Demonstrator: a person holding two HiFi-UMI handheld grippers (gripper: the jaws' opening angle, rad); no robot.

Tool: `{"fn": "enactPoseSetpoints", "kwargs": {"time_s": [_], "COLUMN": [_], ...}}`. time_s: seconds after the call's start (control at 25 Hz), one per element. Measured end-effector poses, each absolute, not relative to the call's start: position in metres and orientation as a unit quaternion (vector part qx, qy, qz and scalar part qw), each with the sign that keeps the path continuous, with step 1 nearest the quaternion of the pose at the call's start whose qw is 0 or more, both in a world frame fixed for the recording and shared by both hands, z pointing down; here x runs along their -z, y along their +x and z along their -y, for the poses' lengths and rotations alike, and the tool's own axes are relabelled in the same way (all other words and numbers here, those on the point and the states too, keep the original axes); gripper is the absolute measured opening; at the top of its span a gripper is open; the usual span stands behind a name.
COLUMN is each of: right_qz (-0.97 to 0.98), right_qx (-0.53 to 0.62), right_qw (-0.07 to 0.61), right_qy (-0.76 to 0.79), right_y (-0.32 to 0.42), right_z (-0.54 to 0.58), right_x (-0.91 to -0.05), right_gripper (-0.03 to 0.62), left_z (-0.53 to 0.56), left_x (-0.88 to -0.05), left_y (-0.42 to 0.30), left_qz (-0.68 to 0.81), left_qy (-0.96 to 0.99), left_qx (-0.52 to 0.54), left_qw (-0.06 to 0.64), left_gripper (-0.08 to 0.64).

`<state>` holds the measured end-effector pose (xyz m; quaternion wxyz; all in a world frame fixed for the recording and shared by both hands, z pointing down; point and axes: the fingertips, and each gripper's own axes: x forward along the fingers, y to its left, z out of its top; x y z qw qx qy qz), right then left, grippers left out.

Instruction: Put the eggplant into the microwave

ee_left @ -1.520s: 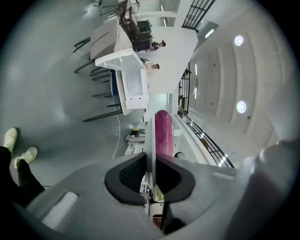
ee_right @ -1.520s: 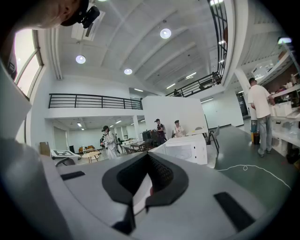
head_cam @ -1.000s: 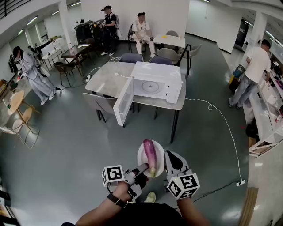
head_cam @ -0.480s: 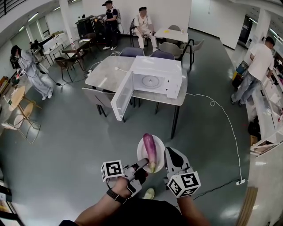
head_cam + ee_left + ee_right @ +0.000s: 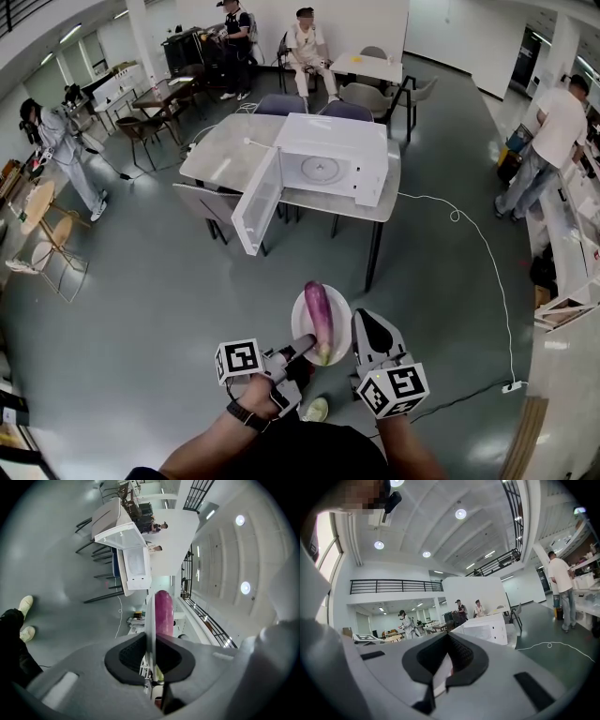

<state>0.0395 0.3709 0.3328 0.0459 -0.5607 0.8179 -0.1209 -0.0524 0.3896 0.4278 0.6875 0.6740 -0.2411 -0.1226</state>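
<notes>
1. Low in the head view, just in front of the person, the eggplant (image 5: pixel 320 319) is carried lengthwise on a white plate (image 5: pixel 302 334), its greenish stem end toward the body.
2. The left tongs (image 5: pixel 304 347) are pinched on the plate's near-left rim. In the left gripper view the thin rim is seen edge-on between the pads, with the purple eggplant beyond it.
3. The right tongs (image 5: pixel 357 326) are closed on the plate's right rim. A white sliver of that rim is seen between the pads in the right gripper view.
4. The microwave (image 5: pixel 361 155) stands on a counter (image 5: pixel 220 155) well apart from the plate, across open floor (image 5: pixel 141 300).
5. Its door (image 5: pixel 260 202) is swung wide to the left, so the cavity and turntable (image 5: pixel 323 170) are exposed.
6. The step in hand is judged to be the carry toward the microwave, and the eggplant is not yet inside.
7. For the next move, the plate has to be kept level and both grips kept firm, since the rounded eggplant could roll off.
8. The approach should be lined up with the opening, to the right of the open door and clear of the chairs (image 5: pixel 211 211) at the counter.
9. The plate is then to be slid in over the turntable.
</notes>
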Motion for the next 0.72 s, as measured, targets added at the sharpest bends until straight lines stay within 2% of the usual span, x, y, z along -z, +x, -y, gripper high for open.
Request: {"fn": "enactPoseSetpoints", "kwargs": {"time_s": [0.72], "right_qz": [-0.798], "right_qx": [0.125], "right_qw": [0.030], "right_qy": [-0.589], "right_y": [0.023], "right_z": [-0.219], "right_x": [-0.341], "right_gripper": [0.002], "left_z": [-0.227], "left_x": [-0.444], "left_y": [-0.064], "left_qz": [0.215], "left_qy": [0.681], "left_qx": [0.091], "left_qw": [0.694], "left_gripper": [0.038]}}
